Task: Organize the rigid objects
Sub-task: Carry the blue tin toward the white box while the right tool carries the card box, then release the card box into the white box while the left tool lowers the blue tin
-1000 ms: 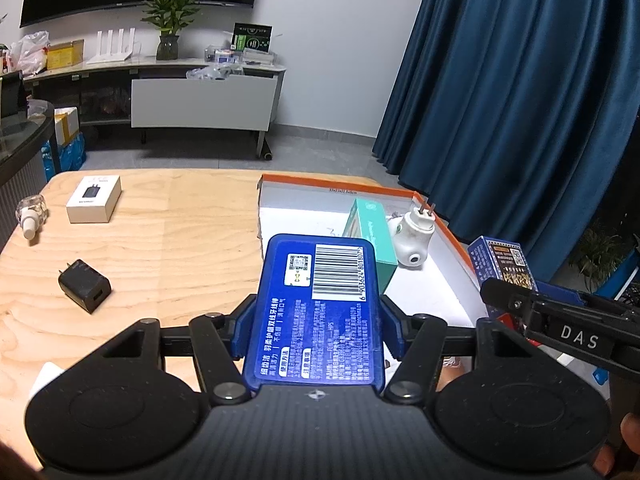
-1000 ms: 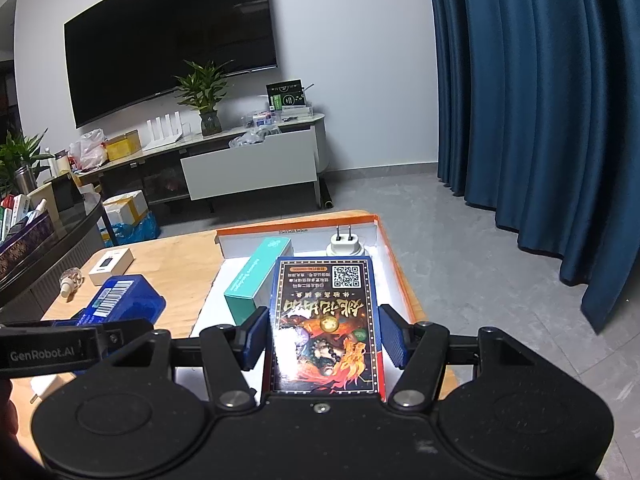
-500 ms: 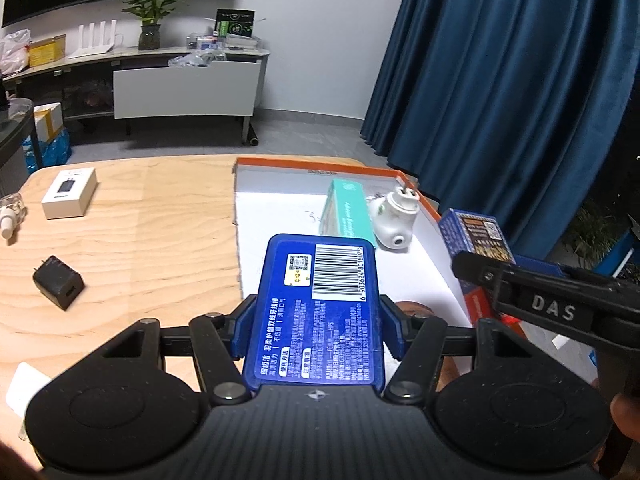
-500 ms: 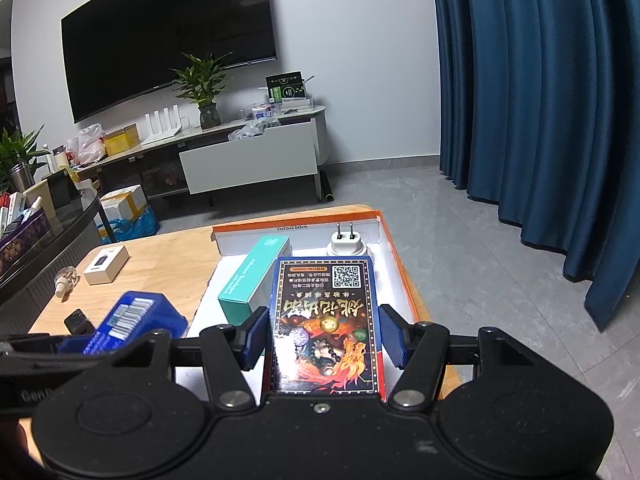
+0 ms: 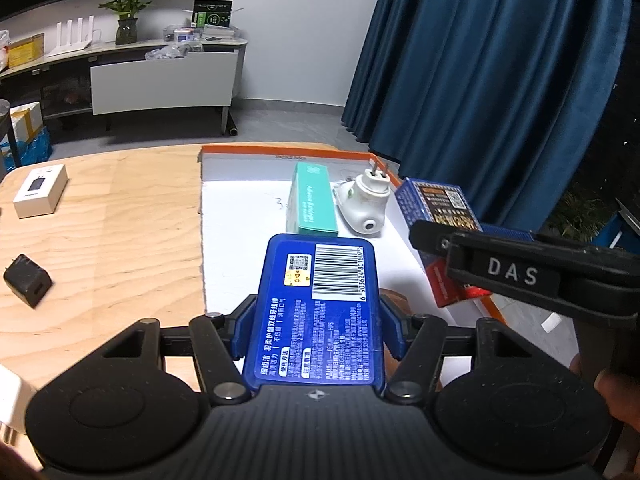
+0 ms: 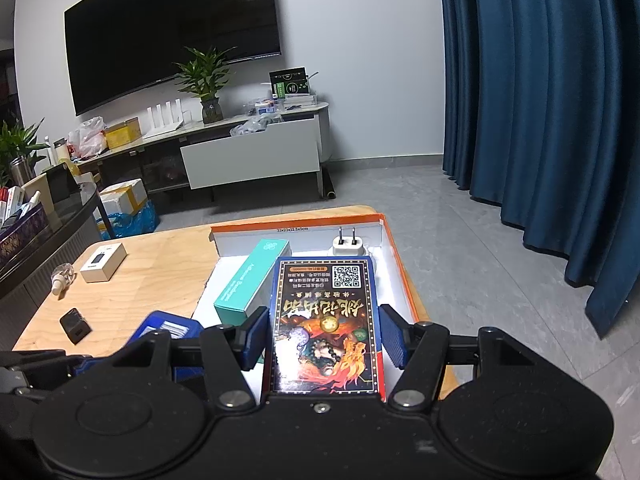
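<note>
Pale plywood makes up the tabletop [image 5: 120, 216], and places here are given against the orange-edged white box [image 5: 240, 200] lying open on its right half. Well to the left of the box, in the left wrist view, lie a black charger [image 5: 27, 280] and, farther back, a small white carton [image 5: 40, 190]; the right wrist view also shows a small clear bottle [image 6: 62, 276] near that carton. Over the box's near left part the left gripper [image 5: 316, 320] carries a blue case with a barcode label [image 5: 320, 308], its fingers [image 5: 244, 332] closed on the case's long sides. Inside the box, toward its far side, a teal carton [image 5: 312, 204] lies flat with a white plug-in device [image 5: 366, 204] just beside it on the right. Over the box's right part the right gripper [image 6: 324, 340] holds a dark printed box with a QR code [image 6: 324, 320], its fingers [image 6: 392, 340] clamped on both long edges.

The step in hand looks like delivery: both items are held above the box, neither yet set down. The next move likely calls for lowering each into the free white floor in front of the teal carton and plug, keeping the two grippers from crowding each other, then releasing.
</note>
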The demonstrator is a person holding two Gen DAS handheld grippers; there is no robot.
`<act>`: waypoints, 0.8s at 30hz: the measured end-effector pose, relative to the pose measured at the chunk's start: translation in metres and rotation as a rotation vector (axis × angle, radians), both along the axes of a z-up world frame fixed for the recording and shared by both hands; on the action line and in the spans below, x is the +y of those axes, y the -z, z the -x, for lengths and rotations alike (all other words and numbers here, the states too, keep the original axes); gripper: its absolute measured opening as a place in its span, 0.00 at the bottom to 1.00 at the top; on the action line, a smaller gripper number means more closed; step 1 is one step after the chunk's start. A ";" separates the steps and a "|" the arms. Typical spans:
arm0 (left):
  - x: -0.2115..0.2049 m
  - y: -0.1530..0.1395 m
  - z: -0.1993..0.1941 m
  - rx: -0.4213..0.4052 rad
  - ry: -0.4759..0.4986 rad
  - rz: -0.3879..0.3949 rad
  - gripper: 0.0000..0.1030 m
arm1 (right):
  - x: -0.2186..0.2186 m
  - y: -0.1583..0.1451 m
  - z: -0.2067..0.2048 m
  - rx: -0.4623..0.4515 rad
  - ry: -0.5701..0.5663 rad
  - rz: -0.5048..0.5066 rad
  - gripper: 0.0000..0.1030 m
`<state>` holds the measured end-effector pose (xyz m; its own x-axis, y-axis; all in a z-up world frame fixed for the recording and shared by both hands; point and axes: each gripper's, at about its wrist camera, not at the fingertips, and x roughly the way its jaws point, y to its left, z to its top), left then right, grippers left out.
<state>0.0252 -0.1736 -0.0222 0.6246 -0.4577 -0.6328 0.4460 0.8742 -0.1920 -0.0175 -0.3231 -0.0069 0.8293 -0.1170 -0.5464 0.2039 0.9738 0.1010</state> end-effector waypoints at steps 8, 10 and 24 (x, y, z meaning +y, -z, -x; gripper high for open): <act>-0.004 0.001 0.001 -0.001 0.021 -0.001 0.61 | 0.000 -0.002 -0.002 0.000 -0.002 0.005 0.69; -0.004 0.002 -0.001 0.000 0.022 0.001 0.61 | 0.000 -0.002 -0.002 0.001 -0.003 0.004 0.69; -0.006 -0.002 -0.005 -0.017 0.018 0.020 0.61 | 0.000 -0.004 -0.005 0.006 -0.005 0.008 0.69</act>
